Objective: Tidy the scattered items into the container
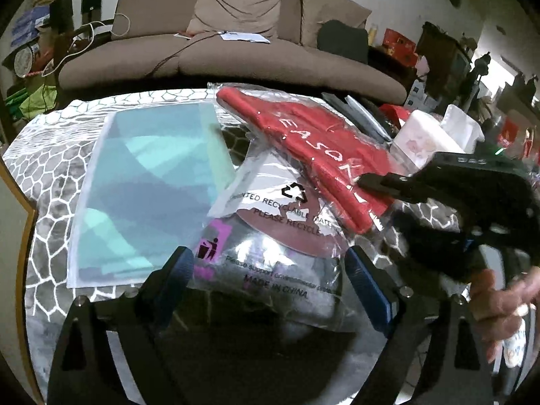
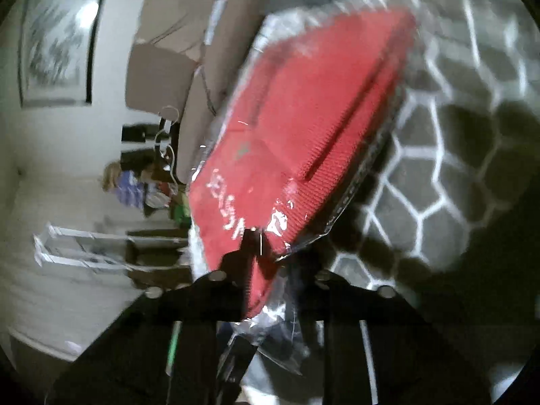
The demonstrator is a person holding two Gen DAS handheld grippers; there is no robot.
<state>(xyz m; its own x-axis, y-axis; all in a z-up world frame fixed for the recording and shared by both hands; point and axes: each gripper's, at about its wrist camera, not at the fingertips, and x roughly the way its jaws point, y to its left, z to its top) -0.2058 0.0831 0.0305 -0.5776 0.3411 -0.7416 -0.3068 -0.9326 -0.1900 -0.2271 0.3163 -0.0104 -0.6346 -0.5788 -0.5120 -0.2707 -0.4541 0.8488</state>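
A red fabric item in a clear bag (image 1: 314,141) lies tilted across the table, white letters on it. My right gripper (image 1: 366,180) comes in from the right and is shut on the bag's near edge. In the right wrist view the red packet (image 2: 303,128) fills the middle, pinched between the right gripper (image 2: 260,246) fingers. My left gripper (image 1: 273,273) stands open over a clear printed bag (image 1: 270,236) with something grey inside; its blue pads (image 1: 364,280) flank the bag without pressing it. A teal and blue flat packet (image 1: 148,189) lies to the left.
The table wears a grey cloth with a white honeycomb pattern (image 1: 50,236). A white tissue box (image 1: 425,135) and dark pens (image 1: 364,111) sit at the back right. A brown sofa (image 1: 219,54) stands behind the table. A hand (image 1: 506,303) holds the right gripper.
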